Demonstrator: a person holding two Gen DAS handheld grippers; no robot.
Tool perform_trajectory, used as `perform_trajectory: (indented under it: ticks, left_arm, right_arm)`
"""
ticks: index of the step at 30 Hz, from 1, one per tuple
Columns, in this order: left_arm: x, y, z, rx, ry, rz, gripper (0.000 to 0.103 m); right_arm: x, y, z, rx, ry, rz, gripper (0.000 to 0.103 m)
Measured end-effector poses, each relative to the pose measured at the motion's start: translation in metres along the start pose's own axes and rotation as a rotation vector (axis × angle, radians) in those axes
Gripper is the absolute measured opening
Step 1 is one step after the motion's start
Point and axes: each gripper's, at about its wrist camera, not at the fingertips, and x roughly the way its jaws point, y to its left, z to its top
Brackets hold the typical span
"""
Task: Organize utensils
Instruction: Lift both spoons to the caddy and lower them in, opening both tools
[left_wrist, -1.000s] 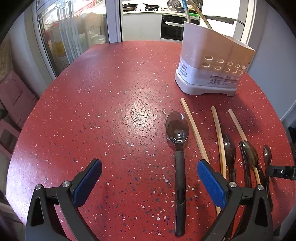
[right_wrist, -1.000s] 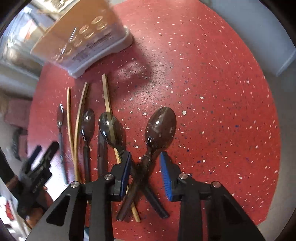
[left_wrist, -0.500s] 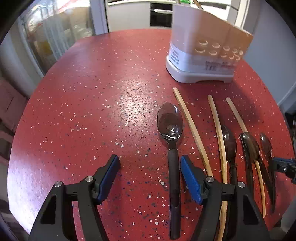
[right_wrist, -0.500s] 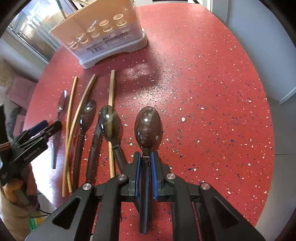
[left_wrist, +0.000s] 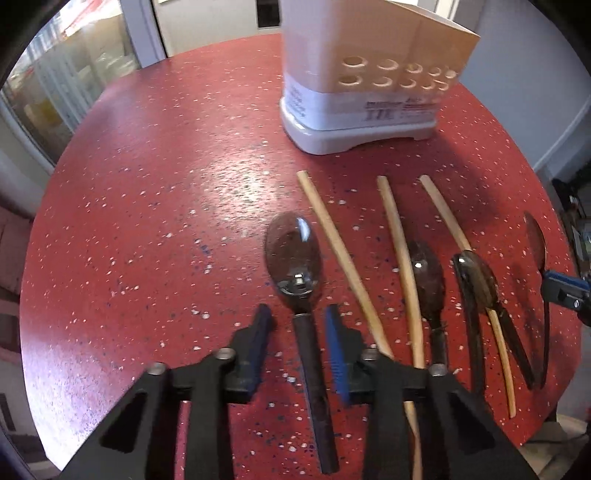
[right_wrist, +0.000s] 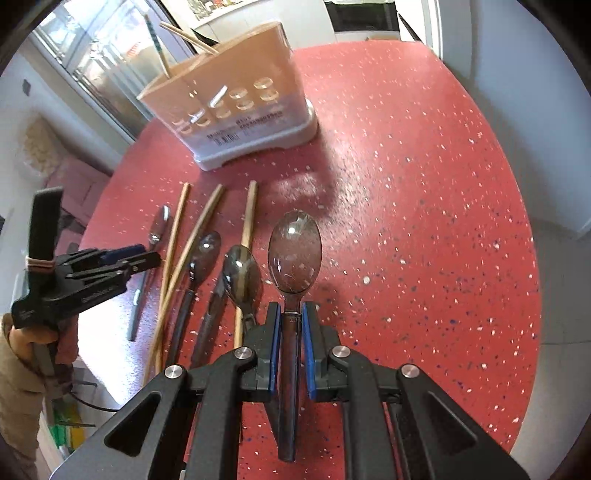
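Red speckled round table (left_wrist: 147, 221), with kitchen units and glass doors behind. Item 1, left gripper (left_wrist: 297, 325), at 6 o'clock in its own view: jaws narrow and closing, blue pads on either side of the black handle of a large dark spoon (left_wrist: 295, 254) with a sliver of gap on each side; the spoon lies flat, bowl toward 12 o'clock. Item 2, right gripper (right_wrist: 291, 314): jaws nearly together, pads clamped on the handle of a second large spoon (right_wrist: 294, 254), bowl toward 12 o'clock. Item 3, between the two grippers: three wooden chopsticks (left_wrist: 397, 236) and two smaller spoons (left_wrist: 428, 273), side by side on the table, one bowl overlapping a chopstick. Item 4, at 12 to 1 o'clock beyond the row: utensil holder (left_wrist: 369, 92), upright, white base, beige perforated wall, with stored chopsticks (right_wrist: 184, 37) sticking out of its top
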Motion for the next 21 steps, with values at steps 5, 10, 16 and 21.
perform_trajectory:
  ticks: [5, 10, 16, 21]
  left_arm:
    - [-0.011, -0.011, -0.004, -0.041, -0.053, 0.013, 0.040]
    - [-0.044, -0.006, -0.025, -0.128, -0.165, -0.031, 0.040]
    - [-0.091, -0.008, -0.036, -0.181, -0.296, -0.061, 0.040]
    - [-0.142, 0.001, -0.025, -0.208, -0.418, -0.095, 0.040]
  right_arm:
    - [-0.010, 0.001, 0.005, -0.025, -0.041, 0.026, 0.012]
    - [-0.026, -0.002, 0.013, -0.040, -0.098, 0.060, 0.012]
    - [-0.046, -0.001, 0.026, -0.059, -0.198, 0.084, 0.012]
    - [-0.066, 0.004, 0.041, -0.079, -0.274, 0.090, 0.013]
